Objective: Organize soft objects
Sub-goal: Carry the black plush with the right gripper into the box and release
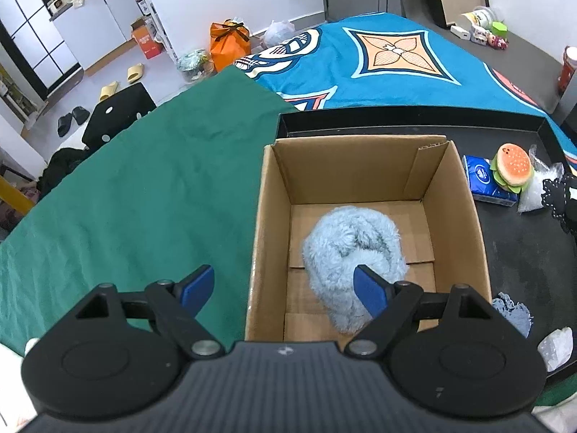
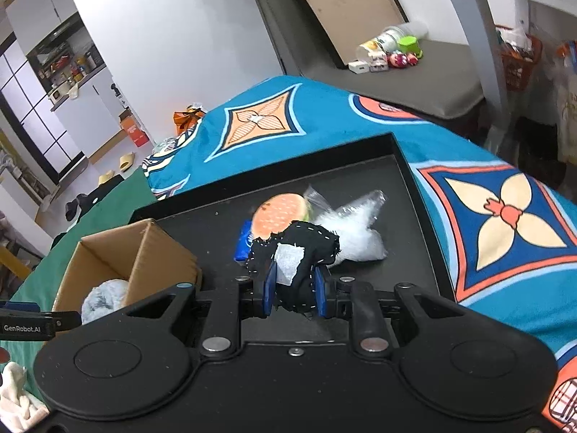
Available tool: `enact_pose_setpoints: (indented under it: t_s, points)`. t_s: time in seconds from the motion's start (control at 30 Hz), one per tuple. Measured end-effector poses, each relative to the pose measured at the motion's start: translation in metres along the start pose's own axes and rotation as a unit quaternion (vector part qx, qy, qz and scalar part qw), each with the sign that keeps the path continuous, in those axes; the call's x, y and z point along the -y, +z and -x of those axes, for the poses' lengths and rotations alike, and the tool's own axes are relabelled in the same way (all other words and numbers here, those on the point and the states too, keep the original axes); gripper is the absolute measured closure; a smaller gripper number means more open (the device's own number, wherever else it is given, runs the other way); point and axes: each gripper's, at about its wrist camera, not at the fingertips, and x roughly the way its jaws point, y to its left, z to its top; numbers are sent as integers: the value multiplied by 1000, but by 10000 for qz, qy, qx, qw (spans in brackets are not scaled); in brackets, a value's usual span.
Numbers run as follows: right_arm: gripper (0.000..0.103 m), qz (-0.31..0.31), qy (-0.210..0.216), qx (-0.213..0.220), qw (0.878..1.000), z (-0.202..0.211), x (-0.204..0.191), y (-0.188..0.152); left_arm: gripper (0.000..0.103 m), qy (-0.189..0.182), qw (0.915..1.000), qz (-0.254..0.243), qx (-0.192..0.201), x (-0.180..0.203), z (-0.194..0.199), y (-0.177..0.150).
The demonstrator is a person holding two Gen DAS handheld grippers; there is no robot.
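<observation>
Bedroom floor, black tray on a blue patterned blanket, soft things being sorted into a cardboard box.

Nearest, the left gripper (image 1: 286,287) hangs with its jaws spread wide over the near left wall of the cardboard box (image 1: 274,216), where a fluffy light-blue plush item (image 1: 351,252) lies on the bottom. The right gripper (image 2: 295,290) pinches a black fabric piece with white stitching (image 2: 299,243), lifted above the black tray (image 2: 404,155). Farther right on the tray sit a blue tissue pack (image 1: 485,182), a plush hamburger (image 1: 512,169) and a clear plastic bag (image 2: 355,227), close together. A green cloth (image 1: 137,187) spreads to the left of the box.
</observation>
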Motion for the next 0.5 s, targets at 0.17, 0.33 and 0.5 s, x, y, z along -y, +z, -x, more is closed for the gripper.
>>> enact_pose_setpoints:
  t_s: [0.17, 0.33, 0.5]
  points:
    - [81, 187, -24, 74, 9998, 7, -18, 3, 20, -126, 9998, -6, 150, -7, 2, -1]
    - [81, 216, 32, 110, 9997, 13, -35, 6, 20, -204, 9995, 136, 188, -17, 2, -1]
    - [80, 327, 120, 159, 9993, 18, -55, 7, 23, -310, 9990, 189, 266, -23, 4, -5]
